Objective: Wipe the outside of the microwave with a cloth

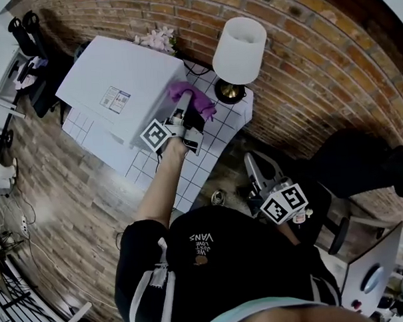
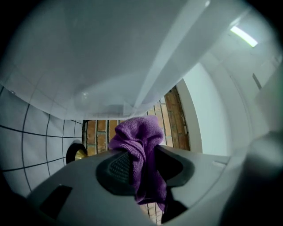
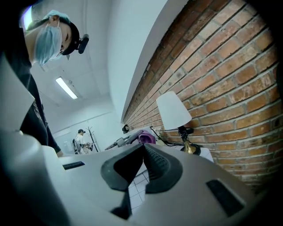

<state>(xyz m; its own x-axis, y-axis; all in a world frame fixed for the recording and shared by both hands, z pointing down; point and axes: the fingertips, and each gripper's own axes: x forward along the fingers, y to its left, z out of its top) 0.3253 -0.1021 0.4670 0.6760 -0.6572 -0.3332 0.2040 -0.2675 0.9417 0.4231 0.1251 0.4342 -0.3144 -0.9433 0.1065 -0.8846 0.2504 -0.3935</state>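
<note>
Clamping the purple cloth [image 1: 197, 99] between its fingers [image 2: 116, 167], the left gripper [image 1: 186, 111] holds it at the microwave's [image 1: 121, 77] right edge; the right gripper [image 1: 254, 165], fingers closed on nothing, hangs right of the bench [image 1: 217, 135].

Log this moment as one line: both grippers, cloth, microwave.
left gripper: shut on purple cloth | purple cloth: at microwave top edge by lamp | right gripper: shut, empty, off the table
</note>
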